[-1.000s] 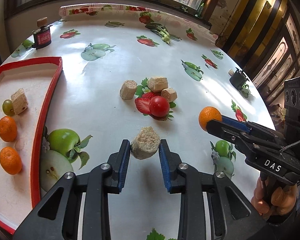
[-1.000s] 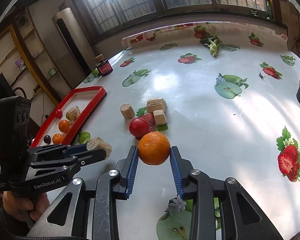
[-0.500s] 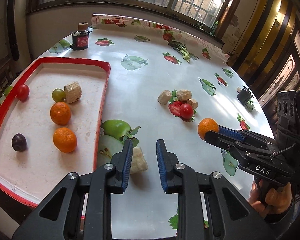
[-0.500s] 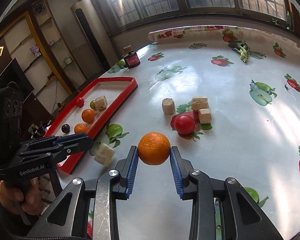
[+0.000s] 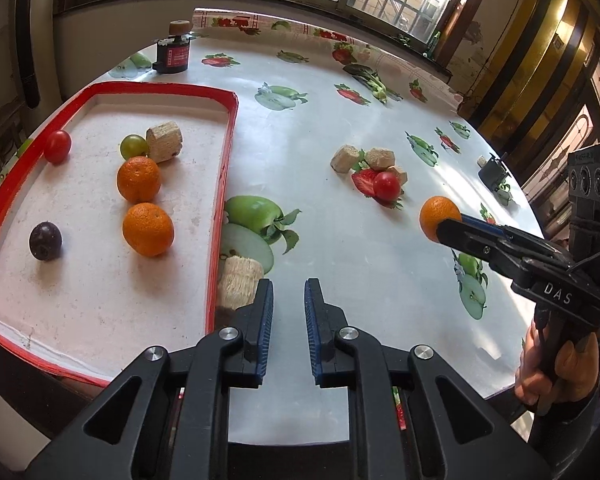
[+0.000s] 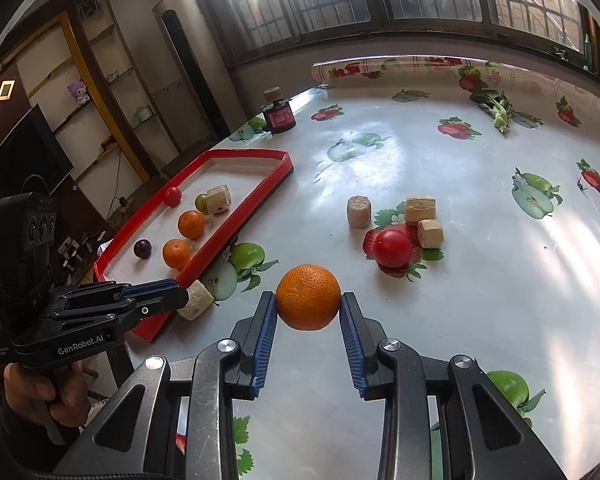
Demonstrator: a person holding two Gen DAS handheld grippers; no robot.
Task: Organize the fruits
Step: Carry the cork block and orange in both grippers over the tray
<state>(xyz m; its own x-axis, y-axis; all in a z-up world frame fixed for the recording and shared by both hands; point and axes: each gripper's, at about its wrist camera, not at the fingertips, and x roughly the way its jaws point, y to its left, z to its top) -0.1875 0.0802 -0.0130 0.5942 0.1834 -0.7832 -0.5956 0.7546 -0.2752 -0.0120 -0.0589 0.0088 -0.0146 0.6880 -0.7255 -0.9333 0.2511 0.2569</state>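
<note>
My left gripper [image 5: 288, 294] is open and empty. A beige chunk [image 5: 239, 278] lies on the table just left of its left finger, against the outside of the red tray [image 5: 220, 184]. It also shows in the right wrist view [image 6: 196, 300]. The tray holds two oranges [image 5: 148, 229], a green grape [image 5: 133, 145], a red tomato [image 5: 57, 146], a dark plum [image 5: 45, 241] and another beige chunk [image 5: 164, 141]. My right gripper [image 6: 308, 312] is shut on an orange [image 6: 308, 296], held above the table. A red tomato [image 6: 392, 247] and three beige chunks [image 6: 420, 208] lie mid-table.
A small dark jar [image 5: 173, 53] with a cork lid stands at the table's far left corner. A small black object [image 5: 492, 172] sits near the right edge. The tablecloth has printed fruit pictures. The table's near edge runs just below my left gripper.
My left gripper carried the beige chunk left toward the tray, opened, and the chunk dropped to the table outside the tray's rim. My right gripper kept hold of the orange.
</note>
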